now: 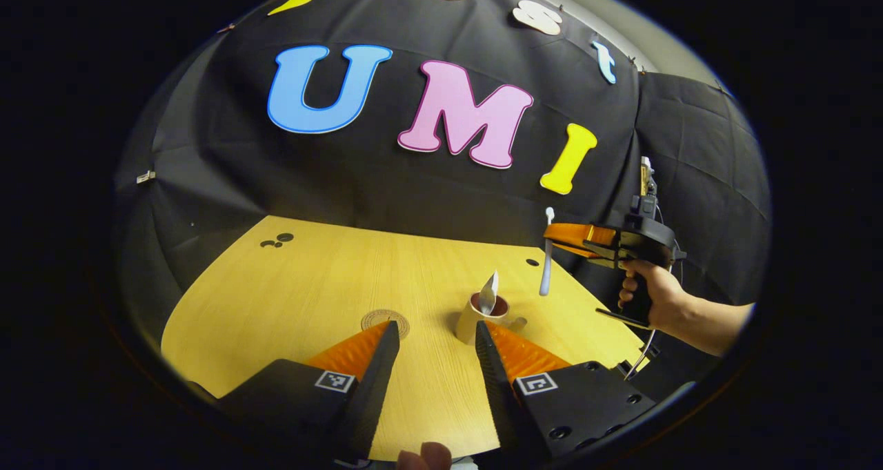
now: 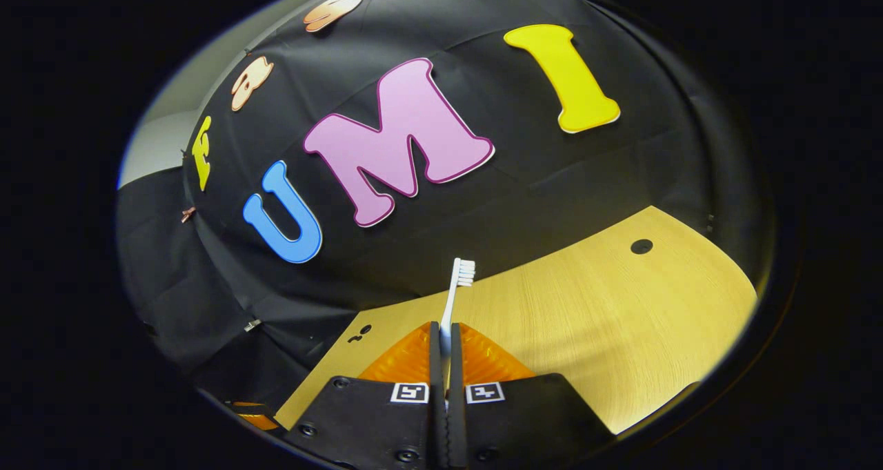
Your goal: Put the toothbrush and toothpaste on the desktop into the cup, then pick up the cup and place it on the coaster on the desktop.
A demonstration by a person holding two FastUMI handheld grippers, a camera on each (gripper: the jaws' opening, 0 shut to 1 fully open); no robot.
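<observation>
- At the bottom of the left gripper view, the left gripper (image 1: 432, 337) stands with its two fingers spread wide over the wooden desktop (image 1: 345, 277), gripping nothing; each black finger body carries a small square black-and-white marker, a pattern and not readable writing
- Just past the left finger tip lies the round coaster (image 1: 385, 320), flat on the desktop and bare
- Just past the right finger tip stands the tan cup (image 1: 481, 316), upright, with the toothpaste (image 1: 488, 292) sticking up out of it, tilted a little; any print on the tube is too small to read
- Farther off, above and to the right of the cup, a hand (image 1: 652, 294) holds the right gripper (image 1: 552, 239), pinched narrow on the white toothbrush (image 1: 547, 252), which hangs upright in the air, head up
- In the right gripper view, its fingers (image 2: 436, 359) press on the toothbrush handle, bristles above the tips
</observation>
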